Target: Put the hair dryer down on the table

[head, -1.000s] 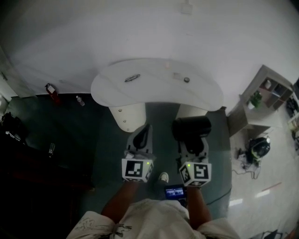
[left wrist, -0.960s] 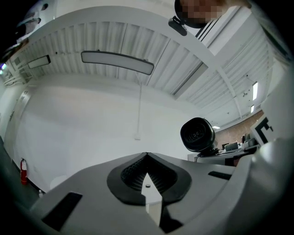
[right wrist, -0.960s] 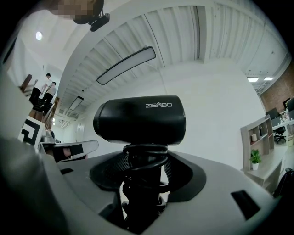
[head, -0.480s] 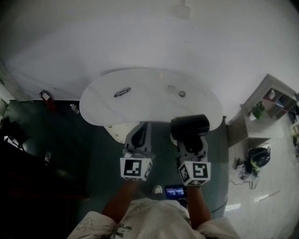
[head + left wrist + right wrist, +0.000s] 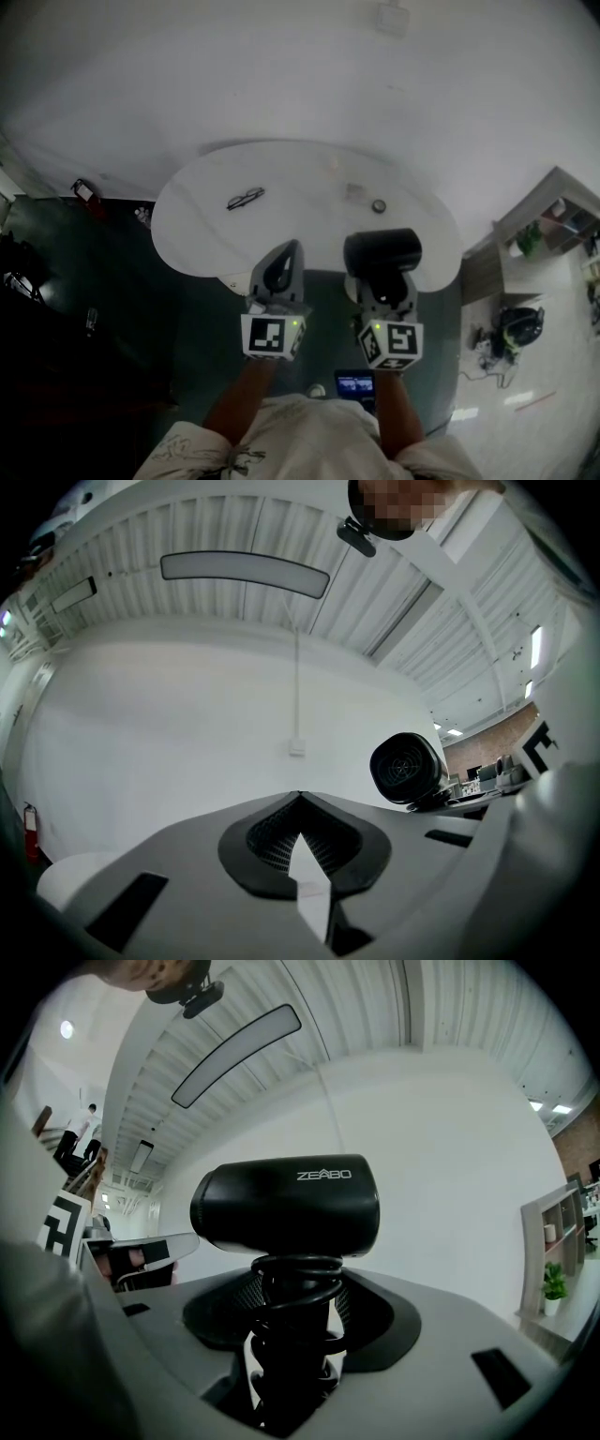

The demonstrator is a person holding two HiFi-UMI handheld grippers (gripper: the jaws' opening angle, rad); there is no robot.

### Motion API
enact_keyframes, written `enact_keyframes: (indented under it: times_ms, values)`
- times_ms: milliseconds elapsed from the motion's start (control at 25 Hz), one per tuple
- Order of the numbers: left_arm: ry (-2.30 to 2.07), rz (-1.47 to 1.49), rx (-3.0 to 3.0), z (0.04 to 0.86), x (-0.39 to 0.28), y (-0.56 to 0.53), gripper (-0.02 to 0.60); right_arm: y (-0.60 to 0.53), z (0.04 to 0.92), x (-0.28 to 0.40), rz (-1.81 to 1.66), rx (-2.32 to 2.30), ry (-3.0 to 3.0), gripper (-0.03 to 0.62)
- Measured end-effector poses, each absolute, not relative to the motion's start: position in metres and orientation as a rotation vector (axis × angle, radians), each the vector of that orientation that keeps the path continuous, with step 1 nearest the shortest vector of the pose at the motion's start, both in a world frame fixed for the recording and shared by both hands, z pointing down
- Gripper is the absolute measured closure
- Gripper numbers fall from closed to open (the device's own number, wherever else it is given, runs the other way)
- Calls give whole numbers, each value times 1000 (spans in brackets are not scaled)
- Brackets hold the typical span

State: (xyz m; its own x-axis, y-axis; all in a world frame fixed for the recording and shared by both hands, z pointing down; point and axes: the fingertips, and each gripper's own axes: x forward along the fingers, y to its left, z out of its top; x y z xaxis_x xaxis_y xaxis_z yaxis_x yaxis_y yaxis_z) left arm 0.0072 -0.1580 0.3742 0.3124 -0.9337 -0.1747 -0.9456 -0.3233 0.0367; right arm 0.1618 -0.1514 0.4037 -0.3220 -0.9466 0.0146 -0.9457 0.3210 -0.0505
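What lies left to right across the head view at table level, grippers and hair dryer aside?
Fire extinguisher → eyeglasses → small pale item → small round dark object → shelf unit.

The brand "ZEABO" is printed in pale letters on the black hair dryer [image 5: 286, 1206]. No other text can be read.

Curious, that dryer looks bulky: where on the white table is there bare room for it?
The table is mostly bare: the middle, between the glasses and the small round object, and the near edge. The only crowding is around that round object, on the right half.
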Motion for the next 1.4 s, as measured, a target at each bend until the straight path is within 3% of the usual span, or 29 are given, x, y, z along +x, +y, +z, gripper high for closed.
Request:
enact_keyframes:
  times_ms: [600,1400]
  values:
    - [1697,262,-2533,368,-52,-298,584,-291,405,94,-132,-1888,2515,349]
    - [1758,220,-2443,368,-45,-413,584,-435,456,89,-292,-1822,2650,349]
